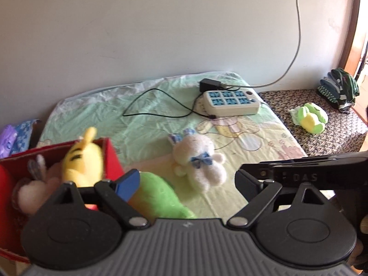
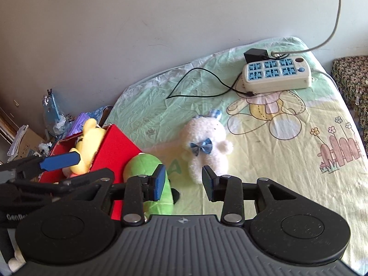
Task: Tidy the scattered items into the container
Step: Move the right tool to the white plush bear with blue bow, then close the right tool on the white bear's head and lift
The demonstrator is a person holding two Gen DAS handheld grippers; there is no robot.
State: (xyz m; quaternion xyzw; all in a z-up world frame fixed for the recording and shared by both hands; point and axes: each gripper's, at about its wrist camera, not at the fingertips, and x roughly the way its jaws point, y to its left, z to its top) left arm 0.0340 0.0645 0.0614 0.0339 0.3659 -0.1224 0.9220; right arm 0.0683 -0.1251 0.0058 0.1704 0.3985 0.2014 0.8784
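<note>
- The red cardboard box [image 2: 110, 147], the container, sits at the bed's left edge, at about 9 o'clock in the right wrist view and 8 o'clock in the left wrist view; a yellow plush toy with dark stripes [image 1: 84, 158] stands in it, poking above the rim, with a pale pink plush [image 1: 34, 191] beside it inside.
- A green plush toy [image 2: 147, 172] lies on the sheet just outside the box, touching its red wall, at 7 o'clock in the right wrist view.
- A white fluffy plush rabbit with a blue checked bow [image 2: 207, 145] lies on the pastel cartoon-print bedsheet [image 2: 299, 172], near centre frame, just right of the green toy and apart from it.
- The right gripper [image 2: 184, 181] hangs over the sheet with its fingers spread and nothing between them; the left pad overlaps the green toy, the right pad lies just below the rabbit.
- The left gripper [image 1: 187, 184] is released too, jaws wide apart and holding nothing; its blue left fingertip [image 1: 127, 184] is over the box's near corner.
- At 1 o'clock a cream power strip with blue sockets [image 2: 277, 73] rests on the sheet, a black adapter [image 2: 255, 55] touching its far edge and a thin black cable [image 2: 195, 85] looping leftward.
- In the left wrist view, at 3 o'clock, a second green and yellow plush [image 1: 310, 118] lies on a dark patterned surface [image 1: 287, 101], well apart from the box.
</note>
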